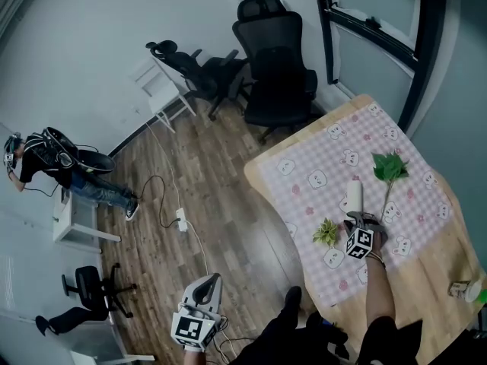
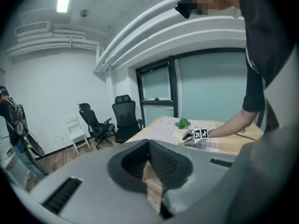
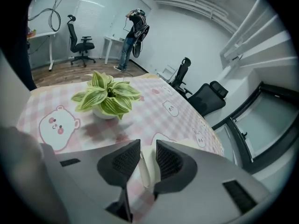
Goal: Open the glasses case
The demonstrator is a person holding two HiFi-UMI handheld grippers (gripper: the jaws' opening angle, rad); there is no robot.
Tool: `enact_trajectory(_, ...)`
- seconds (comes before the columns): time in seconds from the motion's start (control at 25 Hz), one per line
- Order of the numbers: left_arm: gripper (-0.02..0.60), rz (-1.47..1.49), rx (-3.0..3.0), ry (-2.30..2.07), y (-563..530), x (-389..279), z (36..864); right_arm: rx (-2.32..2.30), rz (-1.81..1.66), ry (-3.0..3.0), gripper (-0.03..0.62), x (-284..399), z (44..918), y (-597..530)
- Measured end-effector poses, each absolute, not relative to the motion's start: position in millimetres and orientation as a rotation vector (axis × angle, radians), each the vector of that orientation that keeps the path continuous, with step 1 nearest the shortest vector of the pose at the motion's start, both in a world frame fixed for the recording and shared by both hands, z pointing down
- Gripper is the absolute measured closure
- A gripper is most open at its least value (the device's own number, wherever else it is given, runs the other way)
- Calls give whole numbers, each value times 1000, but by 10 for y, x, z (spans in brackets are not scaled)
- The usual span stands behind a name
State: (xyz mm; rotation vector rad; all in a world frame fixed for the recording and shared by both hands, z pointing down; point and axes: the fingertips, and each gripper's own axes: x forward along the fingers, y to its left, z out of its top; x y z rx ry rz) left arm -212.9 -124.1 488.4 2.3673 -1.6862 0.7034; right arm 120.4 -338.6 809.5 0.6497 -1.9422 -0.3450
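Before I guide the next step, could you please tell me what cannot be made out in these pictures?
- Seam or latch of the glasses case: too small in the head view. In the right gripper view only its end shows, between the jaws.
- Near end of the case: head view, covered by the right gripper.
- A pale item: head view, too small to name and partly cut off by the picture's right edge.

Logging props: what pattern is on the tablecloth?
Tablecloth: pink-and-white check with cartoon bears; clearest in the right gripper view.
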Motion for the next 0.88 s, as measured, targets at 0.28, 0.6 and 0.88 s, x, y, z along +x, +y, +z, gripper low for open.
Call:
enact_trajectory(0.28,583,704,2362,-1700,-1259,-2138,4893,636,-349,-1924,520,1197,8186,-3423)
enact_trajectory(0.6,581,662,2373,-1748,-1392,-2188,4767,672,-379,-1941,540,1175,8036,-3432)
enact_trajectory(0.88,581,660,2411,-1732,-1487,-2090,4722,984,-233,-2071,556,1393,7529,-3571)
